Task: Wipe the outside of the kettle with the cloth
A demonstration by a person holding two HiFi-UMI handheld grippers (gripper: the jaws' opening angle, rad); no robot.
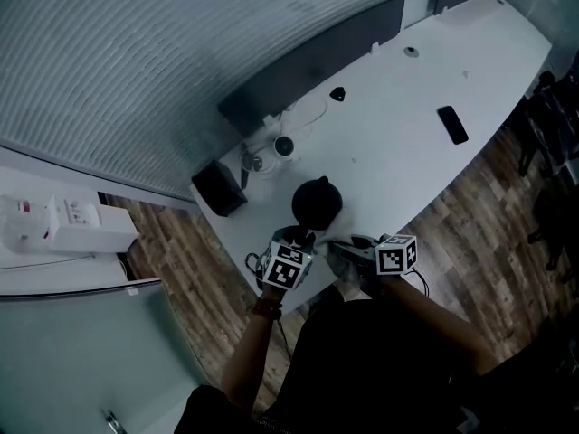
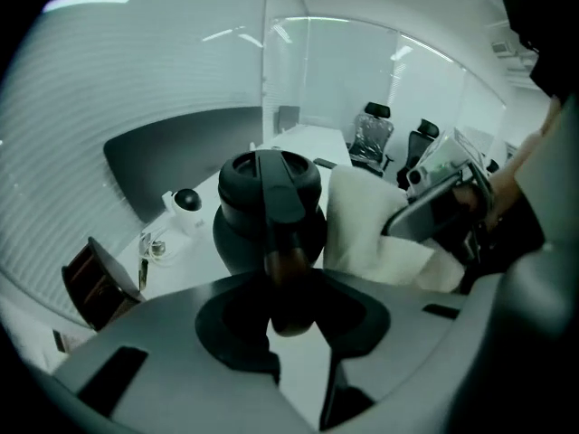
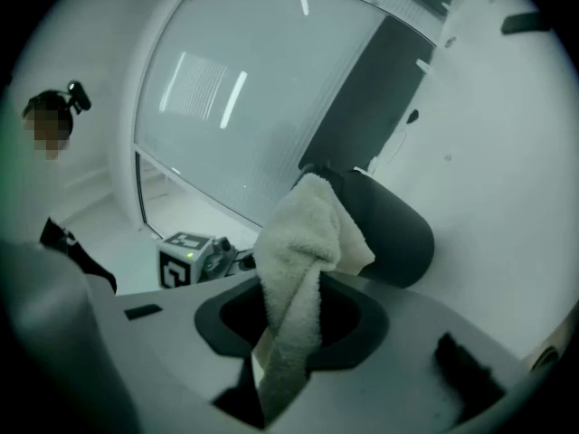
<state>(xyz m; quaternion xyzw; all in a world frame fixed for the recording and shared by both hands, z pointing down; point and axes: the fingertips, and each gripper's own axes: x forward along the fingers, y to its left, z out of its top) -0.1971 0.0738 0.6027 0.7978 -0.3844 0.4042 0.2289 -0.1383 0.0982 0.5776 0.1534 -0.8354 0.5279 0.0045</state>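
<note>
The left tool [image 2: 291, 307] pinches the brown end of the handle [image 2: 277, 197] of the kettle [image 2: 270, 233]; the right tool [image 3: 289, 328] is clamped on the cloth [image 3: 306, 242], whose bunched free end lies against the kettle's dark side. The kettle sits upright, lid on top, by the near edge of the white worktop [image 1: 398, 125]; its handle's long axis runs from the lid straight back to the left tool; which way the spout points cannot be told. There is one kettle, one cloth and two tools.
</note>
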